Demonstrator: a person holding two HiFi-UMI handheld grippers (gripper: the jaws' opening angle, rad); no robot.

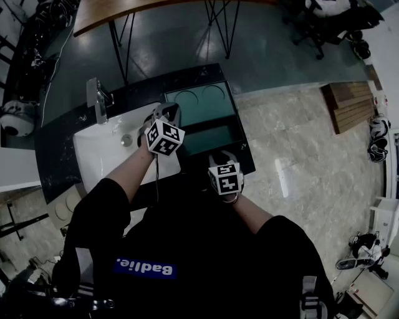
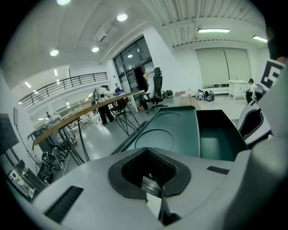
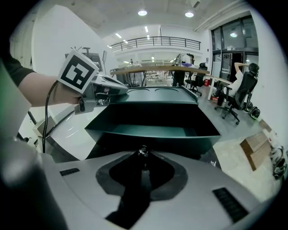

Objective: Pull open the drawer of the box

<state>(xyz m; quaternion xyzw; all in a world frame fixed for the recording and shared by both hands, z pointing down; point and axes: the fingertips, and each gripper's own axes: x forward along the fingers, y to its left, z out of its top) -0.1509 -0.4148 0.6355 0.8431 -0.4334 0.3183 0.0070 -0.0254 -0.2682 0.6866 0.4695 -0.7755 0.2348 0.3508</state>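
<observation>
Pale floor tiles (image 1: 299,156) lie to the right of a dark table (image 1: 62,156) that carries a white sink (image 1: 103,152) with a steel tap (image 1: 98,99) at its far left corner. Just right of the sink stands a dark green box (image 1: 199,99) with two rings marked on its top. Its drawer (image 1: 209,138) stands pulled out toward the person, and its hollow shows bare green walls and floor.

The right claw (image 3: 142,157) sits low at the middle of the drawer's front. Its jaws are drawn narrow, pinched on a small shiny knob (image 3: 143,152) at their tip. The drawer's front edge runs straight across just beyond it.

The left claw (image 1: 167,113) is over the box's left edge, where box and sink meet. Whether it touches the box cannot be told. Its jaws are closed together with nothing between them, and they point across the ringed top toward the far side of the room.

Beyond the table stands a long wooden bench (image 1: 118,11) on thin black legs, with office chairs (image 3: 238,96) past it.
</observation>
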